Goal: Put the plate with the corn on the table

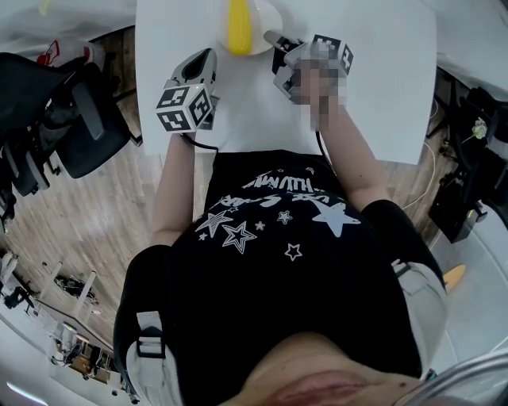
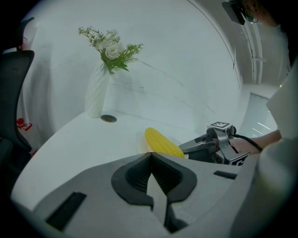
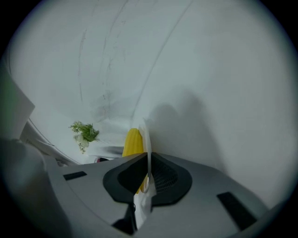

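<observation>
We could not read the white lettering on the person's black shirt. We counted two hand-held grippers, one plate, one corn cob, one white vase of flowers and one small dark disc. The vase and disc stood left of the plate and well beyond it. Just left of the plate, not touching it, the left hand-held gripper had its jaws pressed together on nothing. The corn cob lay on the plate, over the far part of the white counter. We could not tell whether the plate touched the counter. At the plate's right rim, the right hand-held gripper pinched that rim between its pads.
</observation>
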Motion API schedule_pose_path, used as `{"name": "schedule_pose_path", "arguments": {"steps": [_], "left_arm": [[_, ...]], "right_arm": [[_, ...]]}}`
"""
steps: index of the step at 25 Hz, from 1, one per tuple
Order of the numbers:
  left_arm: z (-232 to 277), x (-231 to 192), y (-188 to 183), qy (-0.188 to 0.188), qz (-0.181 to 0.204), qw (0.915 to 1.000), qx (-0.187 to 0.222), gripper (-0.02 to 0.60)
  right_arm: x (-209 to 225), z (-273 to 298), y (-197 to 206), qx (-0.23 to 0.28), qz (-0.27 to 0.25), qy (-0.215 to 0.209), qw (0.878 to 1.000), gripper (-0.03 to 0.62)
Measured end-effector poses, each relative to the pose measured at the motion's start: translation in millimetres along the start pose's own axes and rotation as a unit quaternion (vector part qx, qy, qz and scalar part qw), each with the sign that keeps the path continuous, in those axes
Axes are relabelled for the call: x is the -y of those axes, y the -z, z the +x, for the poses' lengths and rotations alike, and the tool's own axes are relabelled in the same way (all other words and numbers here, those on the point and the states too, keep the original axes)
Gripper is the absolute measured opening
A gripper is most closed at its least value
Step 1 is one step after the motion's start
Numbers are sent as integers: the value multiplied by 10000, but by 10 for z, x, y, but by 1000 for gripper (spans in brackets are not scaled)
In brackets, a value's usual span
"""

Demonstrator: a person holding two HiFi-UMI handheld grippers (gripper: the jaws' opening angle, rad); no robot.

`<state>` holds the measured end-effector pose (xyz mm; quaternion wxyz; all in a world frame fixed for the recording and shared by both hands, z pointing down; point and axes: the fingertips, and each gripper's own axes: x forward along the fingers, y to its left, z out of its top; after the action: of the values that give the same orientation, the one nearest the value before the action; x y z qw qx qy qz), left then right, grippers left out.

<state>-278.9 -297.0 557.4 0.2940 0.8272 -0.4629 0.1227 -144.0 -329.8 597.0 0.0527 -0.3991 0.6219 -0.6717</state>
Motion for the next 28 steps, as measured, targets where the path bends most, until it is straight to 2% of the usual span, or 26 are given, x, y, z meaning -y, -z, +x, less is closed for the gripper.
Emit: {"name": "schedule_pose_path", "arguments": {"steps": [7, 13, 16, 20, 28], "left_arm": [[1, 12, -14, 12, 15, 10000, 17, 6], [6, 53, -31, -24, -40, 10000, 38, 5], [1, 78, -32, -19, -48, 10000, 41, 6], [0, 115, -42, -38, -51, 10000, 58, 6], [-33, 185, -88, -64, -32, 9999, 119, 6]], "right_arm": [[38, 12, 29, -46, -550, 506, 9972, 23], [23, -16, -5, -104, -1149, 905, 9892, 37], [42, -17, 13, -201, -1354, 1065, 9848, 74], [9, -37, 23, -296, -1681, 1080, 9794, 113], [11, -122, 23, -301, -2381, 1394, 9607, 156]]}}
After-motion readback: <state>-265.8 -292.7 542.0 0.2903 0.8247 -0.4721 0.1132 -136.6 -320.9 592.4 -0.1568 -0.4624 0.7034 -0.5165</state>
